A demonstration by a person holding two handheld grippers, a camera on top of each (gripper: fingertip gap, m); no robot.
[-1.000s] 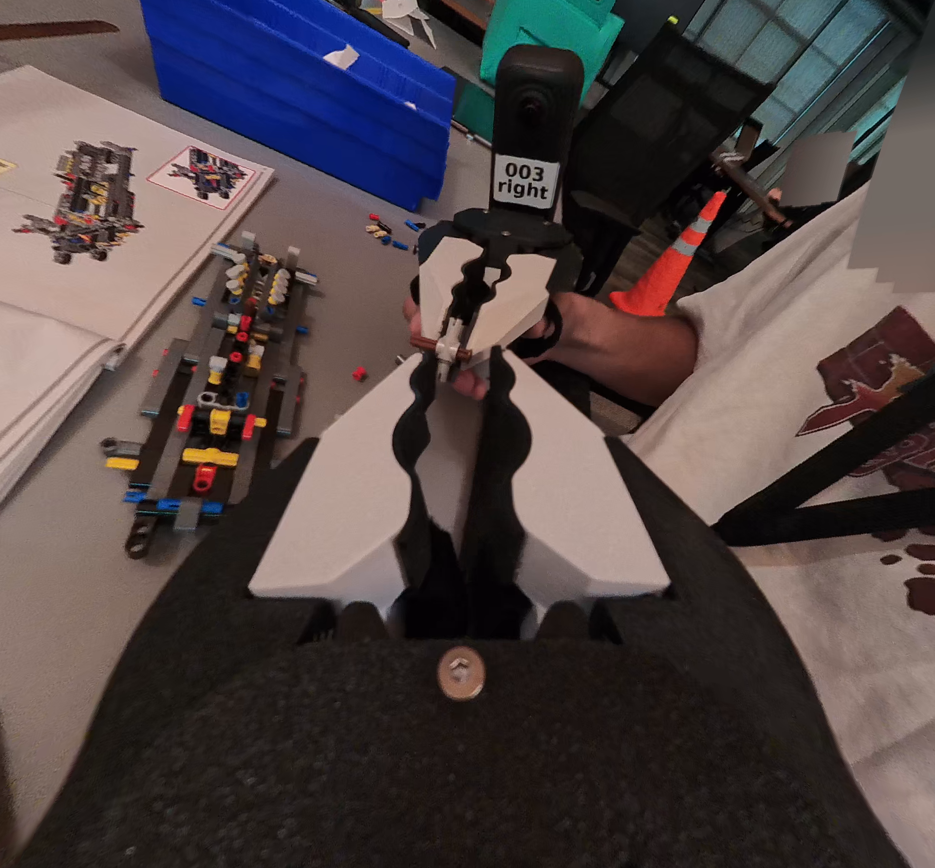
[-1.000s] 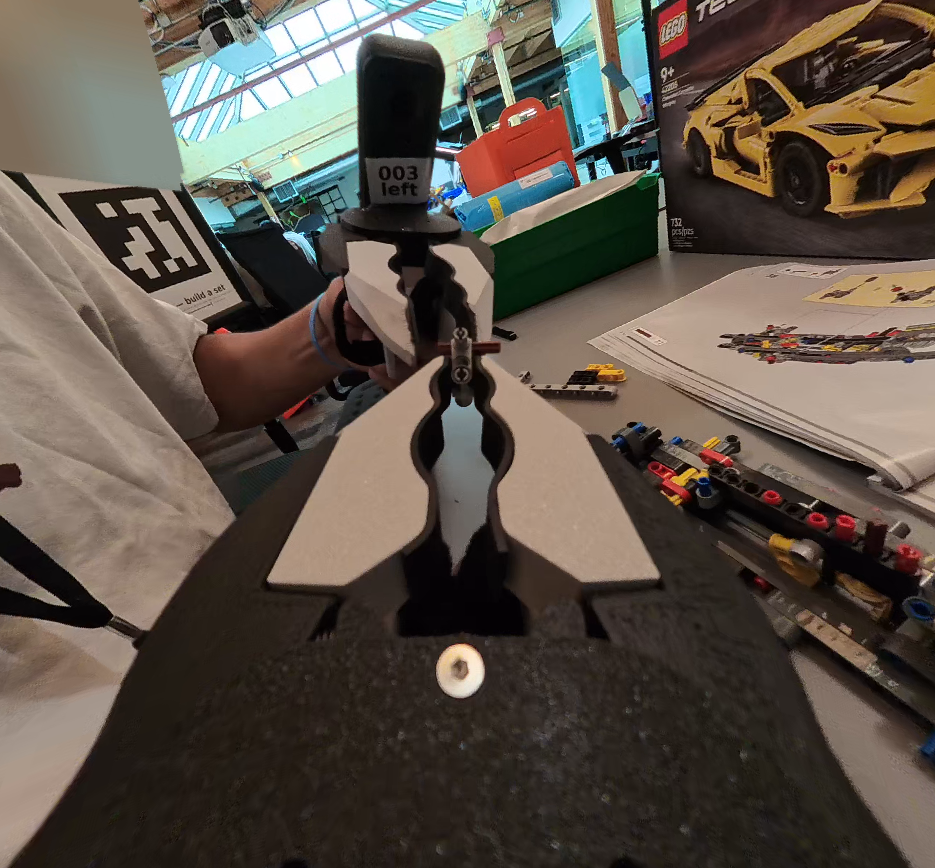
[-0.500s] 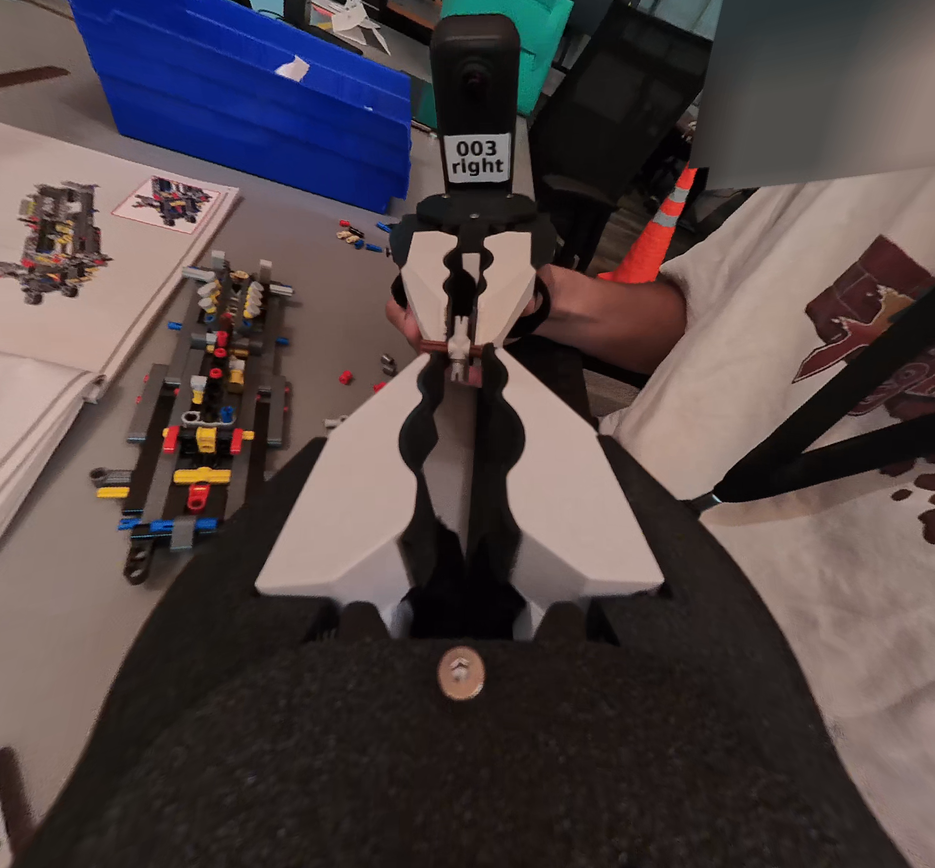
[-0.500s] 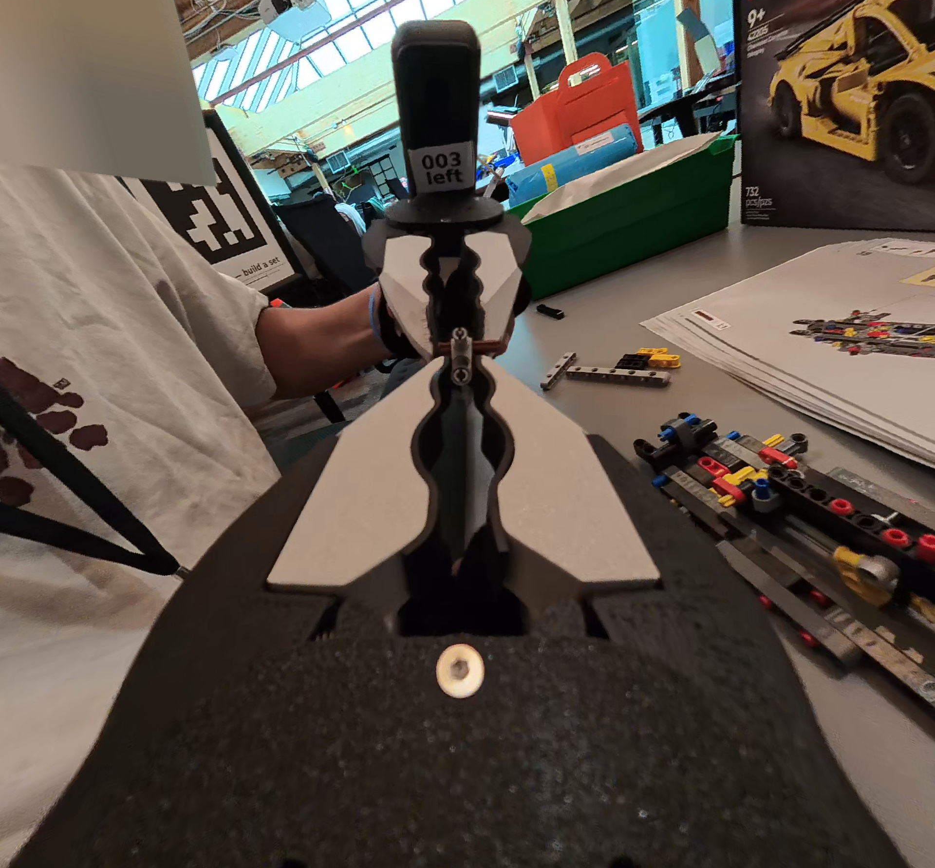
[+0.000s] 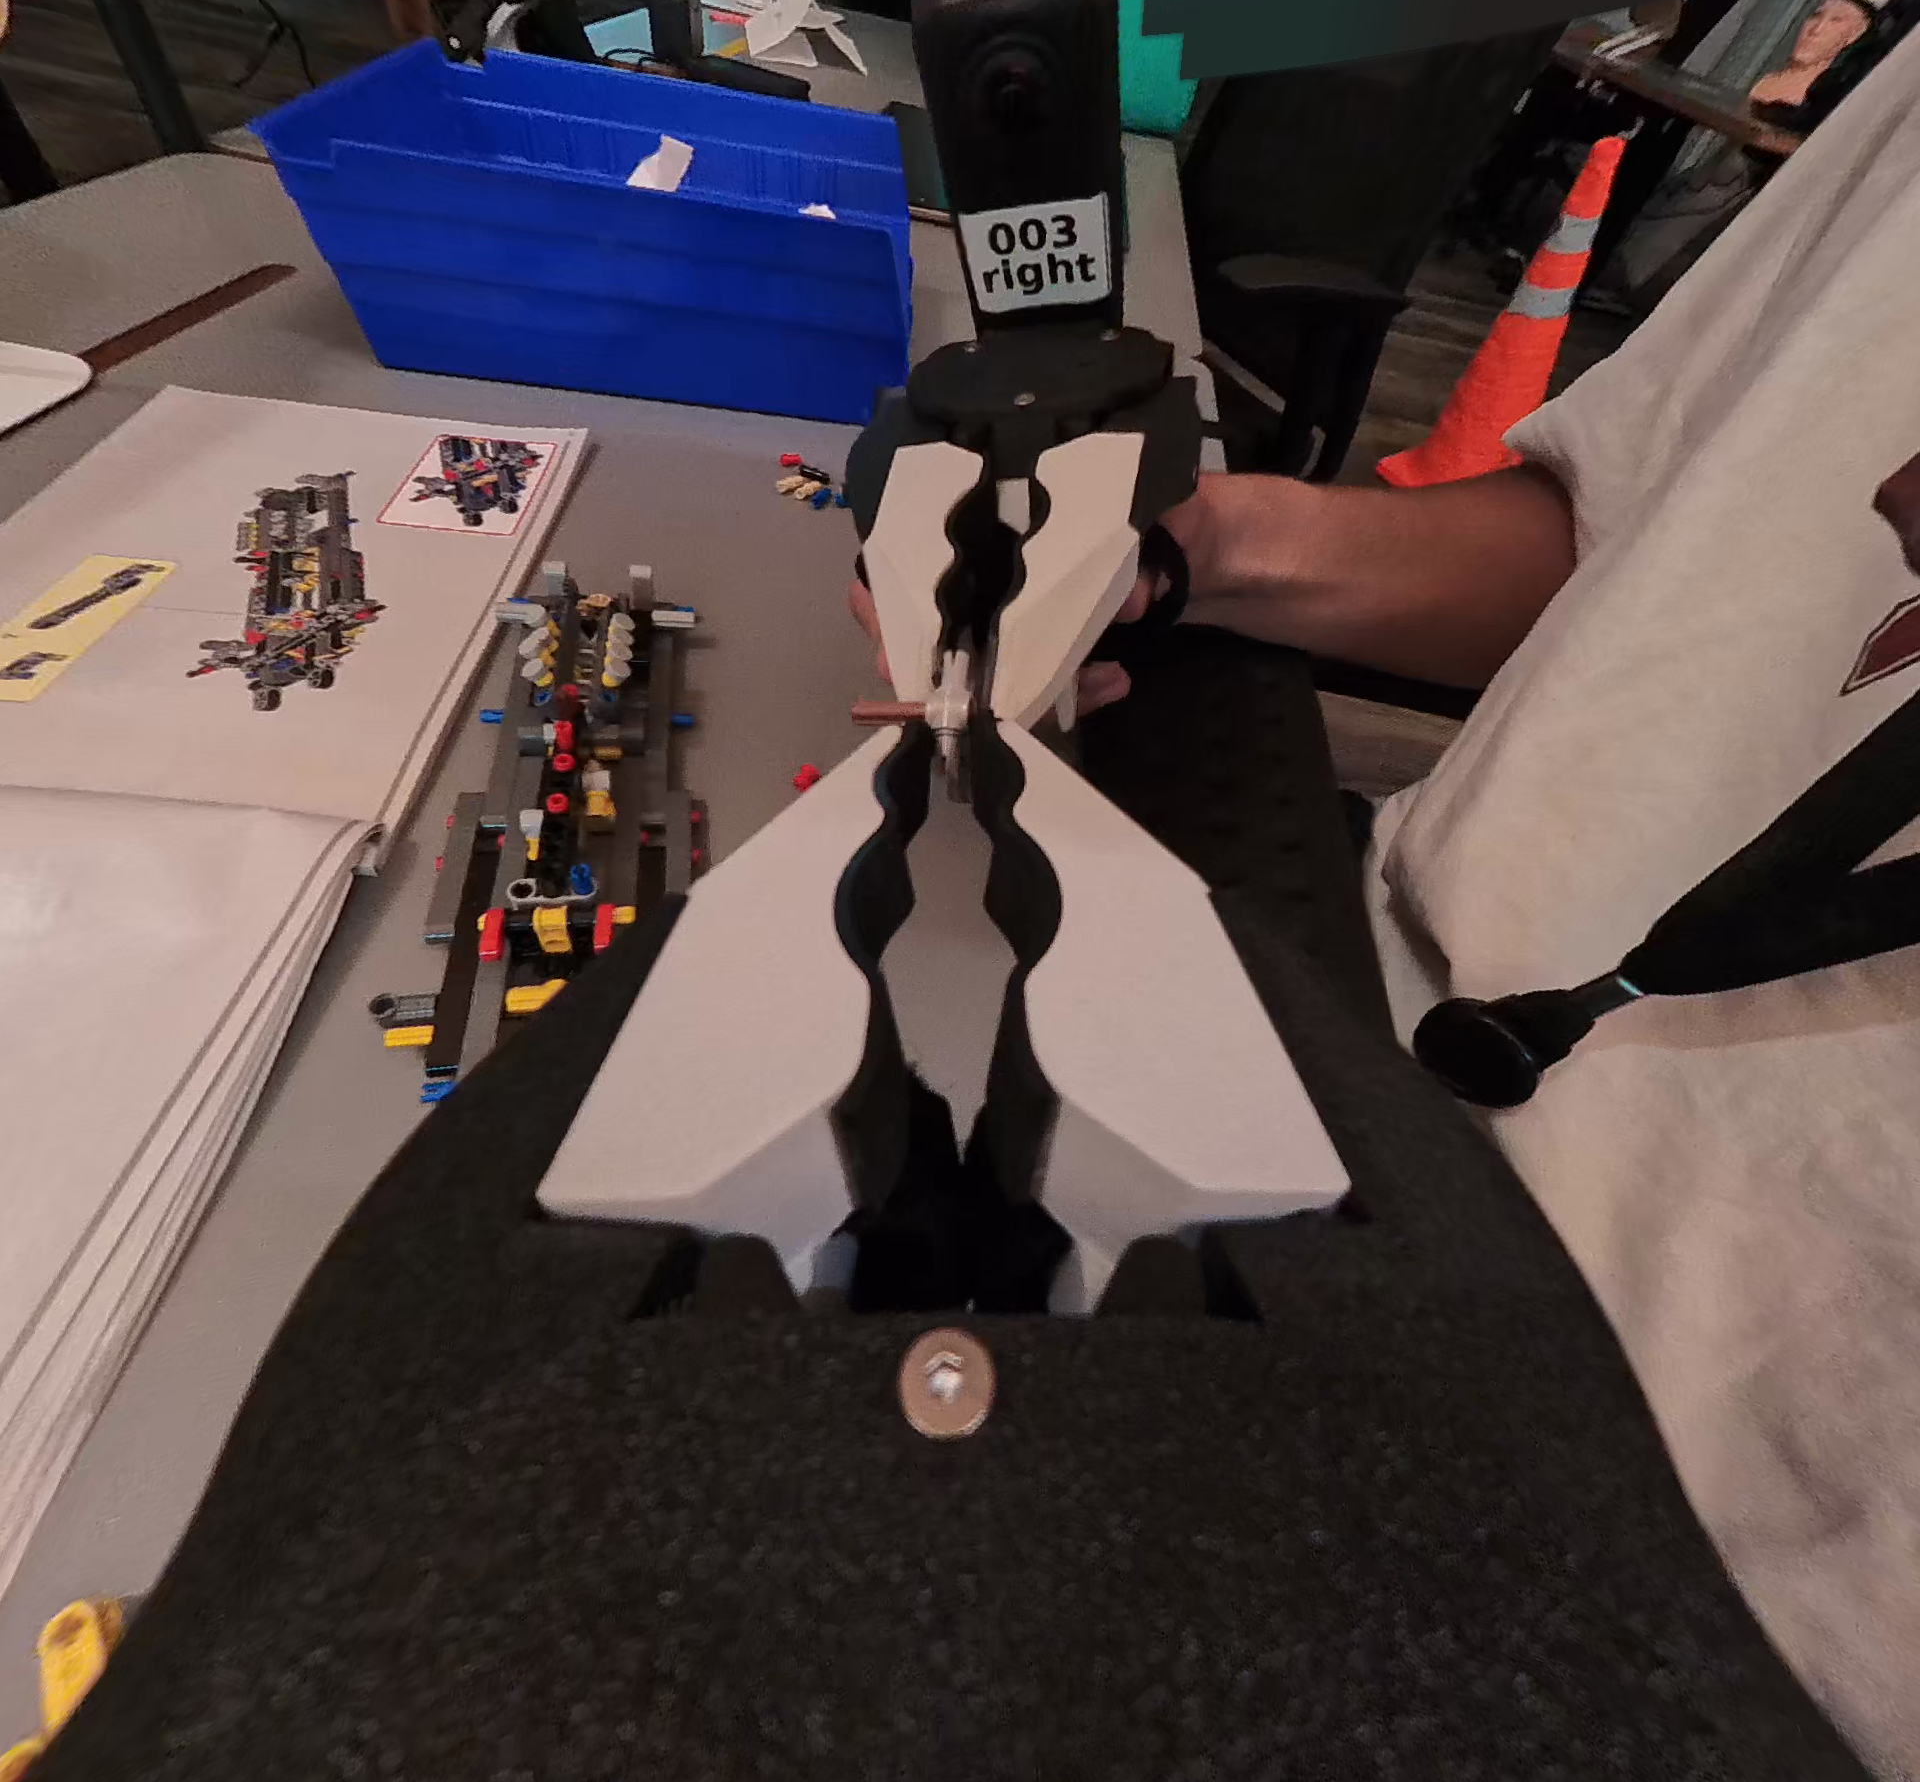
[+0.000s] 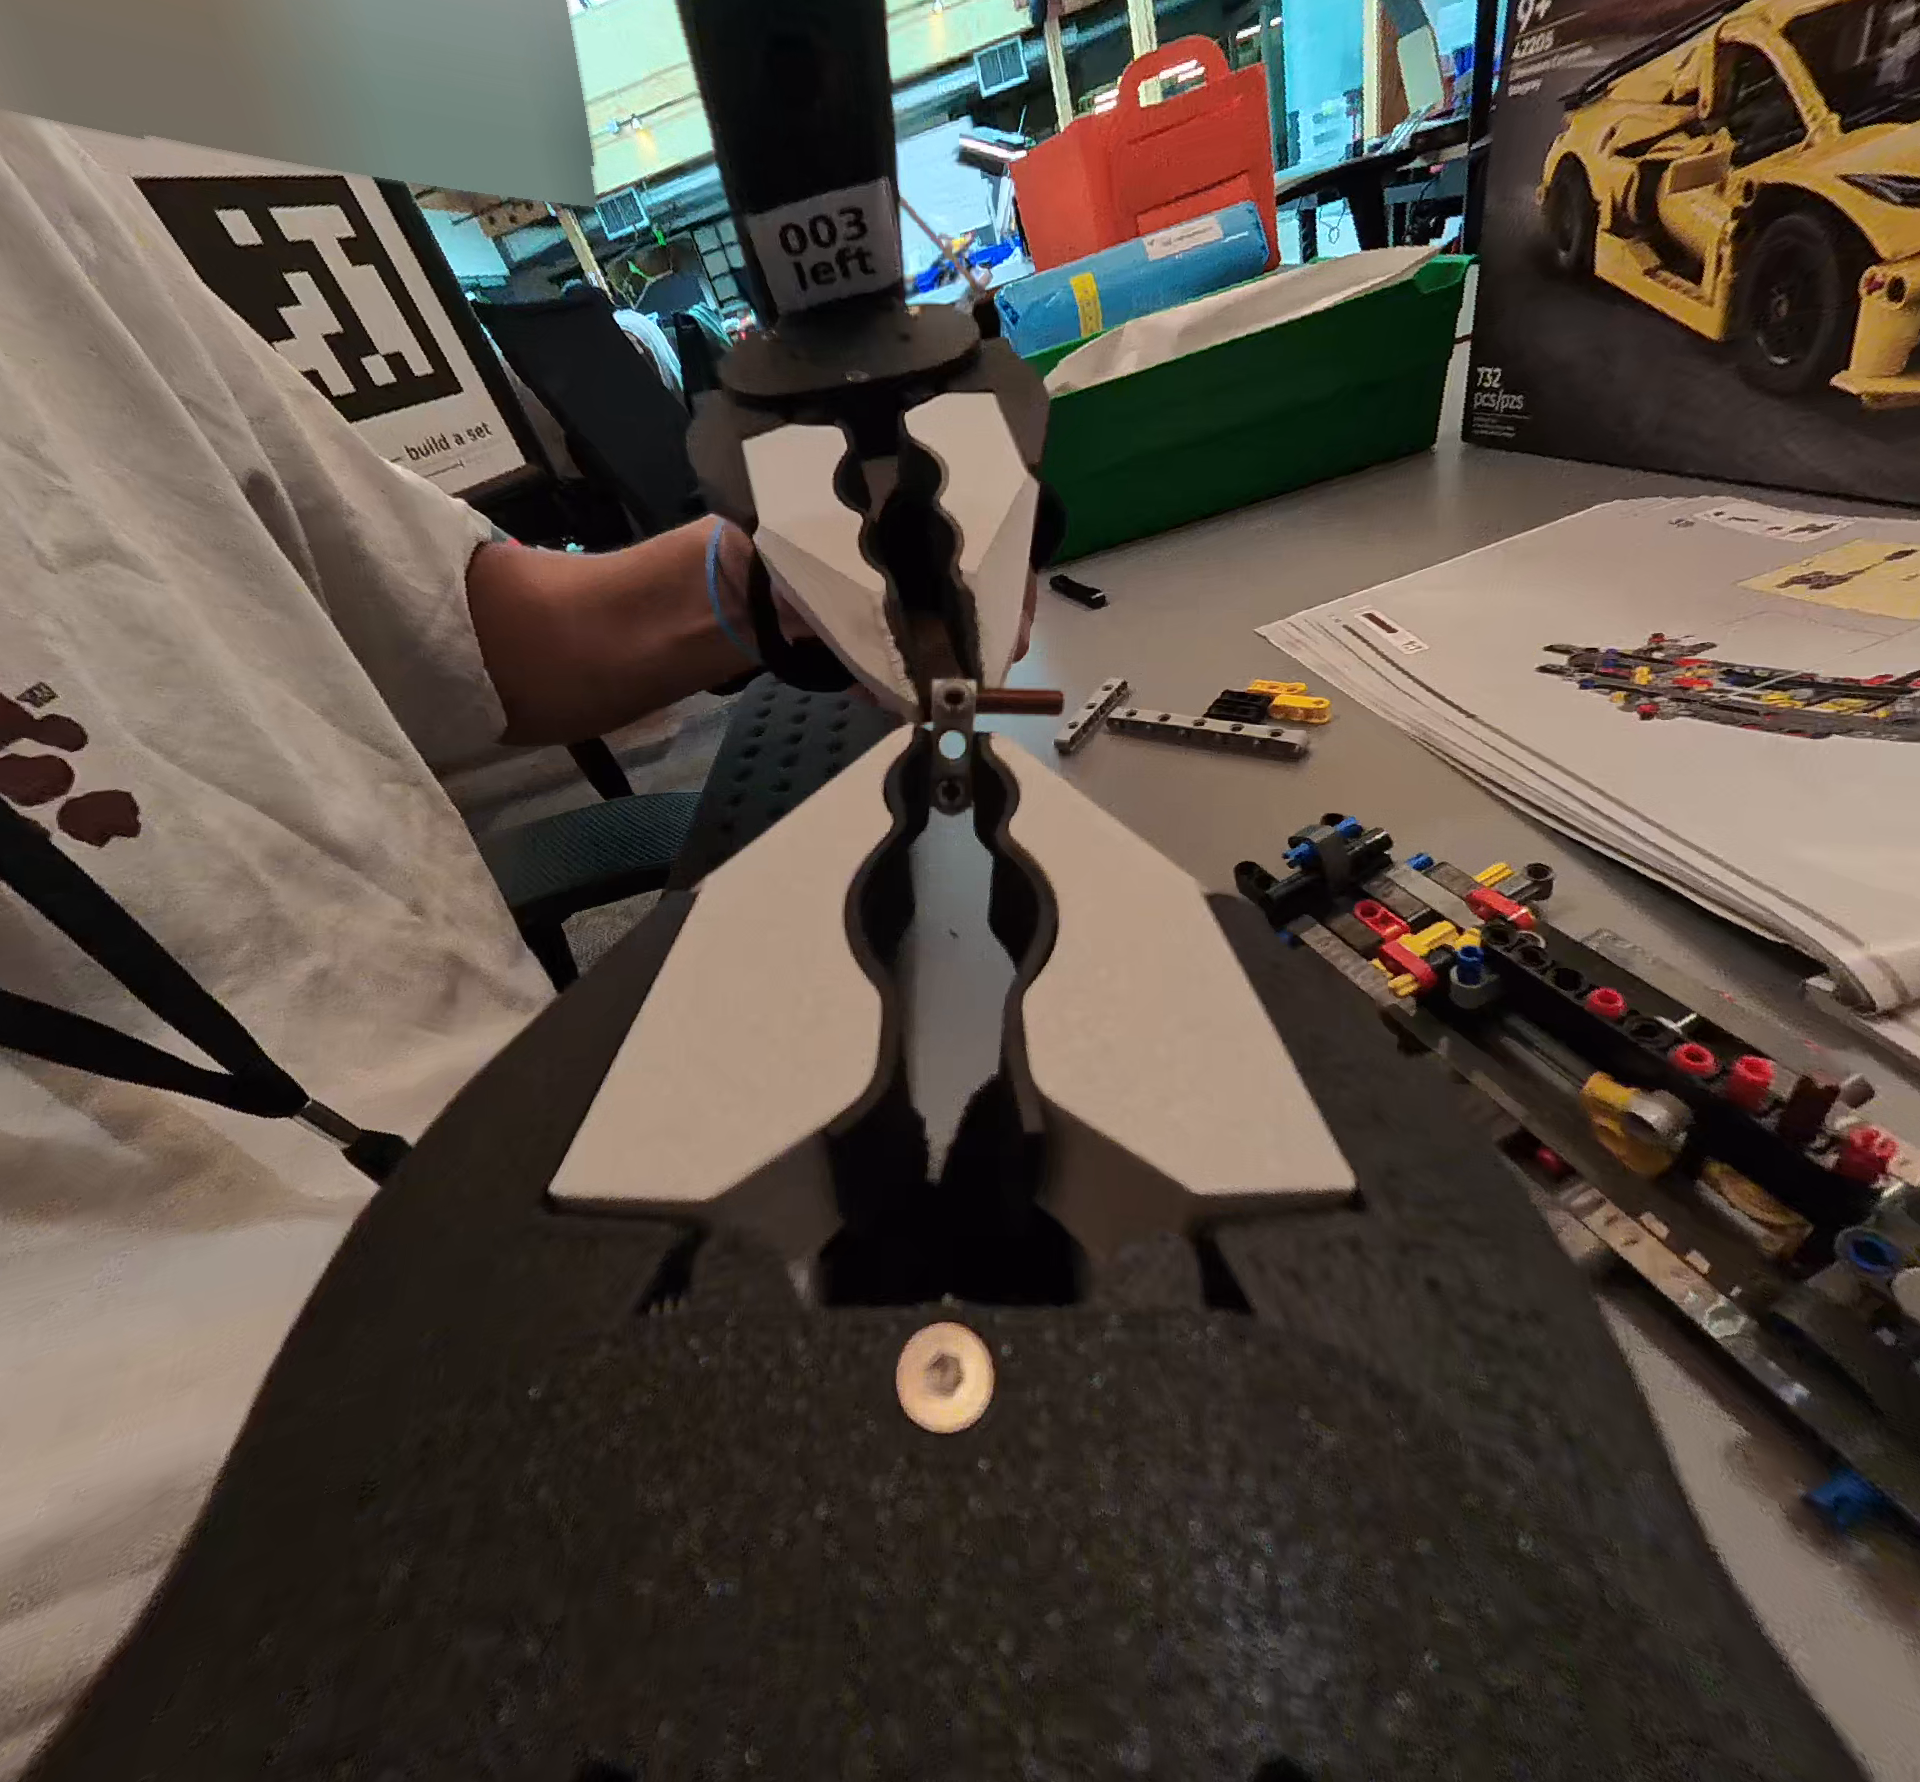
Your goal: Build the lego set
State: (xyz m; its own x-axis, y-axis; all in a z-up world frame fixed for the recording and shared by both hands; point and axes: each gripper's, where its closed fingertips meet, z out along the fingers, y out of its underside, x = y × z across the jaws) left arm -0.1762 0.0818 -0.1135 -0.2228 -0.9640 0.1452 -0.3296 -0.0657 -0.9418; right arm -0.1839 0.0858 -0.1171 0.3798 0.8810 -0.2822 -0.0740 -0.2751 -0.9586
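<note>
Grey beam [image 6: 951, 745] sits upright in mid-air between the two grippers, above the table's [image 6: 1195, 839] near edge. A brown axle [image 6: 1023, 699] runs through its top hole and sticks out sideways toward the manual [image 6: 1662, 693].

Right gripper [image 6: 951, 766] is clamped narrow on the beam's lower end, two empty holes showing between its tips. Left gripper [image 5: 951, 761] faces it tip to tip, jaws also narrow, and its tips reach the beam's other end — can't tell whether it actually pinches it. Each gripper is held in a hand, with a forearm coming in from the torso side.

Chassis [image 5: 561, 797] lies flat on the table just beside the manual, well apart from both grippers. It's a long black frame with red, yellow and blue pins.

A few loose grey beams and a yellow part [image 6: 1195, 730] lie farther out on the table. Blue bin [image 5: 623, 278] stands behind the manual in the left view. Green bin [image 6: 1247, 423] and the set's box [image 6: 1714, 174] stand at the back in the right view.
</note>
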